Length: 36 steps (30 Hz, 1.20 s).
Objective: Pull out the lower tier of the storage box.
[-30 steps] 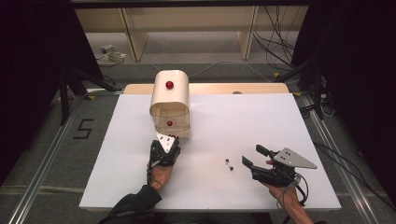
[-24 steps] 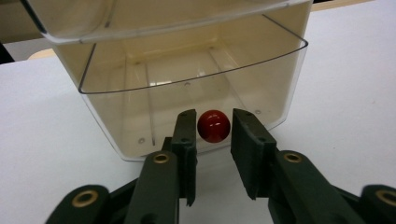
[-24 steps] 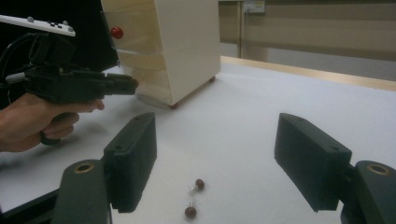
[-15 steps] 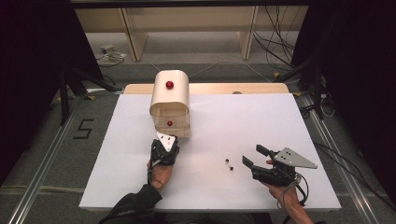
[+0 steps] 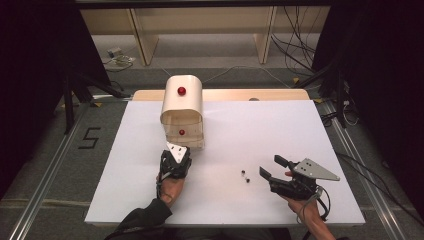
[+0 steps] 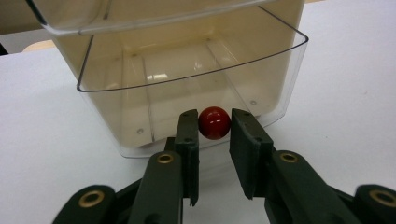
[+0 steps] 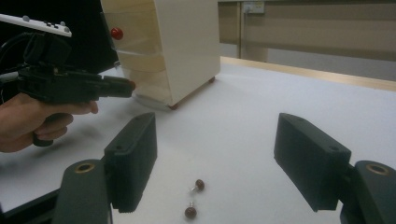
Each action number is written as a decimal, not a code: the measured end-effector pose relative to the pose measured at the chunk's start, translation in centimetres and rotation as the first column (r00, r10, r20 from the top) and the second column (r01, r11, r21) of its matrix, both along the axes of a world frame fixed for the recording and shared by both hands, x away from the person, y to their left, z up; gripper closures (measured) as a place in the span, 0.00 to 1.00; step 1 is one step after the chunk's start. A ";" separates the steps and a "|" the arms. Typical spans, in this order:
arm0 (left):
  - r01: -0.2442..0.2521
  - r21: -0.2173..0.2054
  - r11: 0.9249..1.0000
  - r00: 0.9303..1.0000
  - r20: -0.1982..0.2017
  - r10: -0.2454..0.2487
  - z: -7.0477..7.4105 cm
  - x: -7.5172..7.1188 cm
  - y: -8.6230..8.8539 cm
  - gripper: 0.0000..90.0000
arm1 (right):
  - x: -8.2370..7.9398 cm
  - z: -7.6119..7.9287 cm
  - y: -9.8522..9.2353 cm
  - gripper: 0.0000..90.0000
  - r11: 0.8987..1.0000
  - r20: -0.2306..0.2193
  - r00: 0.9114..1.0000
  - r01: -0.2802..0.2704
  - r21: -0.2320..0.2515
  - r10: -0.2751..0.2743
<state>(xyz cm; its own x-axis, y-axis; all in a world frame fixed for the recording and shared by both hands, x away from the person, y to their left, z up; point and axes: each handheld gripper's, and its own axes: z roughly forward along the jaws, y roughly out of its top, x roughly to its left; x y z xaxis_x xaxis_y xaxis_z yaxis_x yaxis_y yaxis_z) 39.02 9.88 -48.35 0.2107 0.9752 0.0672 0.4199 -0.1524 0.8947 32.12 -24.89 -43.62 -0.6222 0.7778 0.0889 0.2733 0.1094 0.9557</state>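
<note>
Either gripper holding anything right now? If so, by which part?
The left gripper clamps the lower drawer's red knob from both sides. The right gripper is open, holding nothing.

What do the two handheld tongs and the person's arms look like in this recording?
Both tongs are black. The left tongs carry a pale three-cornered plate on top; the right tongs carry a grey one, with a black cable looping at the back. Close up, the jaws are flat dark blocks on arms with brass-coloured pivot rings. The left forearm wears a dark sleeve.
</note>
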 end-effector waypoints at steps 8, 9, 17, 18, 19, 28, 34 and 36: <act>0.004 -0.017 1.000 1.000 0.007 -0.004 0.6 -0.8 -0.2 0.88 | 0.1 0.0 0.1 0.34 1.000 0.000 1.000 0.000 -0.005 0.000; 0.005 -0.019 1.000 1.000 0.006 -0.005 0.7 -0.8 -0.3 0.86 | 0.0 0.0 0.1 0.34 1.000 -0.001 1.000 -0.001 -0.004 0.001; -0.043 -0.010 0.999 0.999 0.004 0.043 0.2 0.0 -0.1 0.76 | 0.0 0.0 0.0 0.34 1.000 0.001 1.000 -0.001 0.001 0.001; -0.038 -0.012 0.999 0.999 -0.002 0.038 0.2 0.1 0.0 0.75 | 0.0 0.0 0.0 0.34 1.000 0.001 1.000 -0.002 0.000 0.002; -0.036 -0.014 0.999 0.999 -0.002 0.036 0.1 0.1 0.0 0.74 | 0.1 0.0 0.0 0.34 1.000 0.001 1.000 -0.001 0.000 0.001; -0.024 -0.009 1.000 1.000 0.003 0.024 -0.1 0.3 -0.5 0.72 | 0.1 0.0 -0.1 0.34 1.000 0.001 1.000 -0.001 0.006 0.001; -0.028 0.009 1.000 1.000 -0.005 0.028 -0.6 0.6 -0.4 0.74 | 0.1 0.0 -0.1 0.34 1.000 0.002 1.000 -0.002 0.007 0.002; -0.027 0.013 1.000 1.000 -0.002 0.027 -0.5 0.6 -0.5 0.75 | 0.1 0.0 -0.1 0.34 1.000 0.003 1.000 -0.002 0.007 0.002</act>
<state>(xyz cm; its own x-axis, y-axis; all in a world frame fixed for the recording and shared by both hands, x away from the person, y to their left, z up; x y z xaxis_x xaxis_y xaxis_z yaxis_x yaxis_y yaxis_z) 39.61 9.35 -48.85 0.1844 0.9796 0.0799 0.4257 -0.1529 0.8919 32.21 -25.01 -43.58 -0.6238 0.7761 0.0928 0.2703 0.1028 0.9573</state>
